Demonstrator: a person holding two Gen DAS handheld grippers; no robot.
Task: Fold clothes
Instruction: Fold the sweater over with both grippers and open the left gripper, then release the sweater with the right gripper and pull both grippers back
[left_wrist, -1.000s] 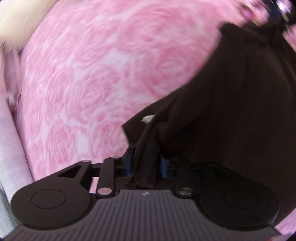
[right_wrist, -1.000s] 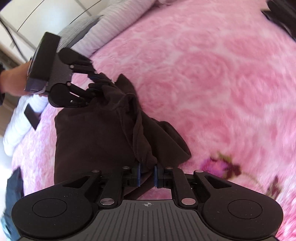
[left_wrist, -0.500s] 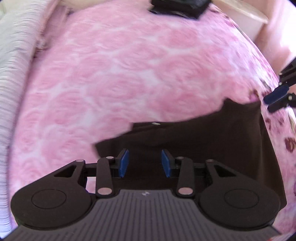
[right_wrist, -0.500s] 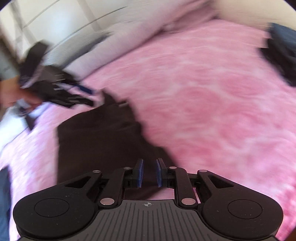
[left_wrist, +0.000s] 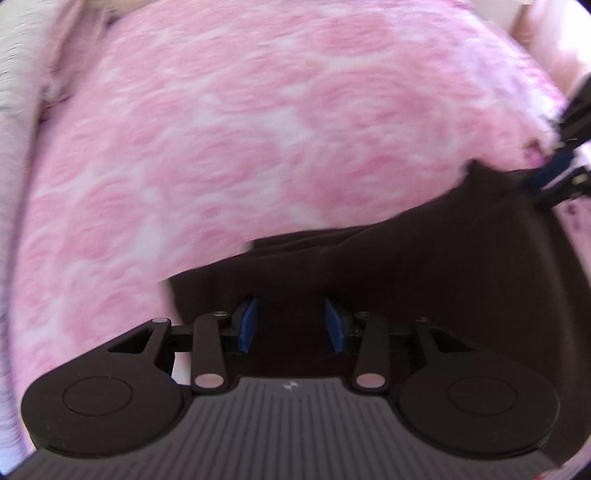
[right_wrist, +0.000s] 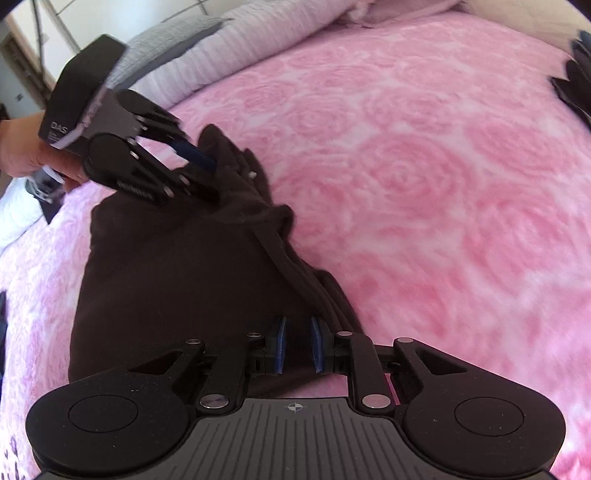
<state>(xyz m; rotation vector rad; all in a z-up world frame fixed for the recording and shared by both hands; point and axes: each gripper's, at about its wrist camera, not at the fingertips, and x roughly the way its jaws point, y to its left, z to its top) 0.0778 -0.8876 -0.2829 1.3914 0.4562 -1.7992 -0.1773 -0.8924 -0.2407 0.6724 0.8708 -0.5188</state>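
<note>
Two grippers over one dark brown garment (right_wrist: 177, 280), spread flat on a pink rose-patterned bedspread (right_wrist: 424, 177). In the right wrist view: garment across the lower left and centre of the frame, its right edge bunched into long ridges running from upper centre down toward the right gripper (right_wrist: 298, 345). Blue pads there a narrow gap apart — jaws parted slightly, nothing pinched between them, dark cloth directly below. Upper left of the same frame: the left gripper (right_wrist: 207, 173), held by a hand (right_wrist: 26, 147) at the far left edge, fingers angled down onto the garment's far corner; somewhat blurred, jaws parted, one blue pad showing, nothing clamped between them.

In the left wrist view: left gripper (left_wrist: 291, 325) at bottom centre, blue pads set well apart — jaws wide open, empty, with dark cloth beneath and beyond them. Garment (left_wrist: 424, 280) filling the lower right of the frame, a folded edge running across its middle, a small peak of cloth at its upper right corner. Just beside that peak, at the right edge of the frame, the right gripper (left_wrist: 554, 177), blurred, a blue pad visible close to the cloth. Pink bedspread (left_wrist: 240, 129) over the whole upper half, motion-smeared. Pale ribbed bedding (right_wrist: 207, 66) along the top left of the right wrist view; a dark item (right_wrist: 576, 81) at its right edge, too cropped to identify.
</note>
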